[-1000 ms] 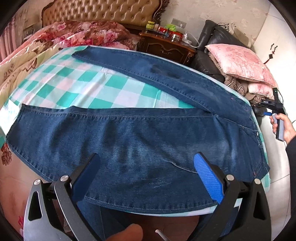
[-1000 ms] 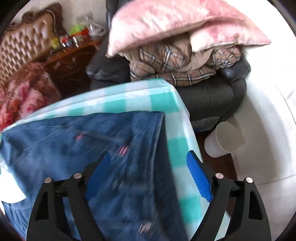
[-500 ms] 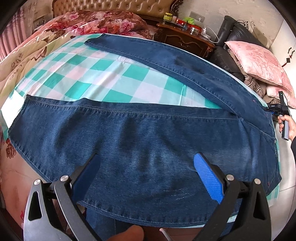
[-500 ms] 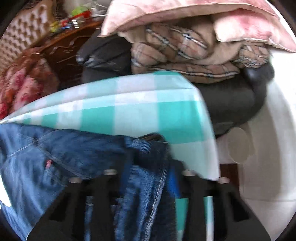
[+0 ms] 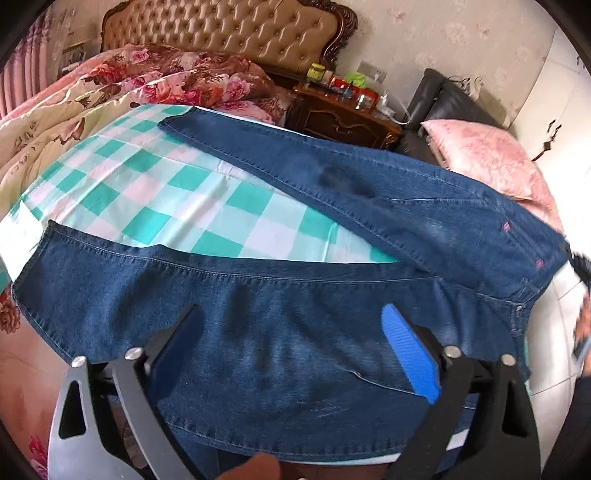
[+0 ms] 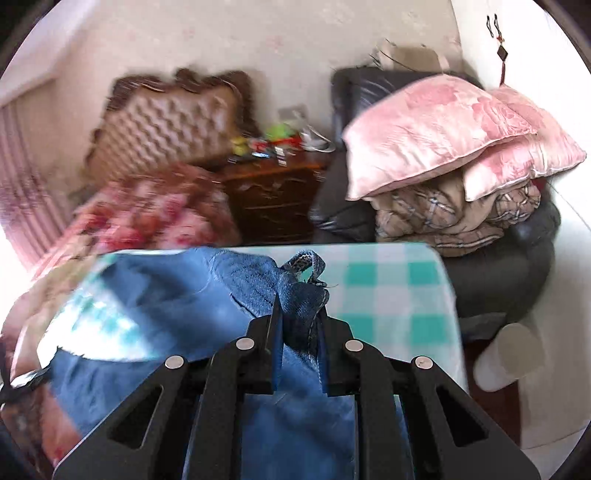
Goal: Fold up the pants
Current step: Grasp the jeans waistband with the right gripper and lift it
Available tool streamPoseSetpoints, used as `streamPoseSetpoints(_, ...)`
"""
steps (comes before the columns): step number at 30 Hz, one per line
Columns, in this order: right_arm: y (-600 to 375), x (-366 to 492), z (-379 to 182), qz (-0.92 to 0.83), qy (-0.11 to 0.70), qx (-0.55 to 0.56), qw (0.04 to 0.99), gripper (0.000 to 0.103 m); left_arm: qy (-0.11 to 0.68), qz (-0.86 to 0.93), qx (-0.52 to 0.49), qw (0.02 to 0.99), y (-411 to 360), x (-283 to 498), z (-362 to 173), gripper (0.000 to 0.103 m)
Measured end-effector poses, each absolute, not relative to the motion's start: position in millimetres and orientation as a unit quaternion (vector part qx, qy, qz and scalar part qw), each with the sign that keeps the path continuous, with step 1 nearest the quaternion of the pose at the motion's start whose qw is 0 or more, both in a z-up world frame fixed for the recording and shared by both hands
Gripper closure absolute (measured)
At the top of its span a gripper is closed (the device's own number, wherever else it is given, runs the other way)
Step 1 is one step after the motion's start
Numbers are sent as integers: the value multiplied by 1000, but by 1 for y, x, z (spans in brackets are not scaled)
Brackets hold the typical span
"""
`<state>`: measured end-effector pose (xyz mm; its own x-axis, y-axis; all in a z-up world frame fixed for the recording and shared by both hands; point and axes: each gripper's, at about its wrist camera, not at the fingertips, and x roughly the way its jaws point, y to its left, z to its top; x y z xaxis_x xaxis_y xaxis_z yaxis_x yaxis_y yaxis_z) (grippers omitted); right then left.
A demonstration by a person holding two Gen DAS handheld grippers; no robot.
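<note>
The jeans lay spread on the checked cloth, legs splayed apart, the waist end off toward the right edge. The right gripper had just been closing and now pinched a bunch of waistband denim between its jaws, lifted off the cloth. That bite looked small and bunched, so I judged it could slip out if the pull turned sharp, or the far leg might drag and wrinkle rather than fold cleanly. The left gripper hung over the near leg with jaws spread wide, narrowing a little, nothing between them; with that leg unpinned, the whole garment could slide toward the edge.

The cloth covered a bed, a floral quilt heaped near the tufted headboard. A cluttered nightstand stood beside it, then a dark chair piled with pink pillows.
</note>
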<state>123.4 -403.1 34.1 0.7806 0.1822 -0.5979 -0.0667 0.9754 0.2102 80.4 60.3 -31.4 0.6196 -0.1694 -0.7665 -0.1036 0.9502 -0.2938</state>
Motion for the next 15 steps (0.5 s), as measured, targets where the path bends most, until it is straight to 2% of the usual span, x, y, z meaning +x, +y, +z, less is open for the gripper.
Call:
streamPoseSetpoints(2, -393, 85, 21, 79, 331, 111, 934, 86, 435, -29, -171, 883, 64, 76, -31, 19)
streamPoseSetpoints(6, -381, 31, -33, 83, 374, 171, 908, 87, 439, -74, -219, 868, 77, 82, -41, 30)
streamPoseSetpoints(8, -382, 22, -58, 85, 390, 212, 892, 87, 447, -94, -250, 854, 86, 101, -53, 47)
streamPoseSetpoints(10, -378, 12, -73, 79, 399, 229, 884, 87, 450, -107, -274, 843, 95, 123, -63, 54)
streamPoseSetpoints(15, -376, 9, -59, 79, 380, 241, 890, 87, 444, -124, -350, 815, 127, 213, -80, 58)
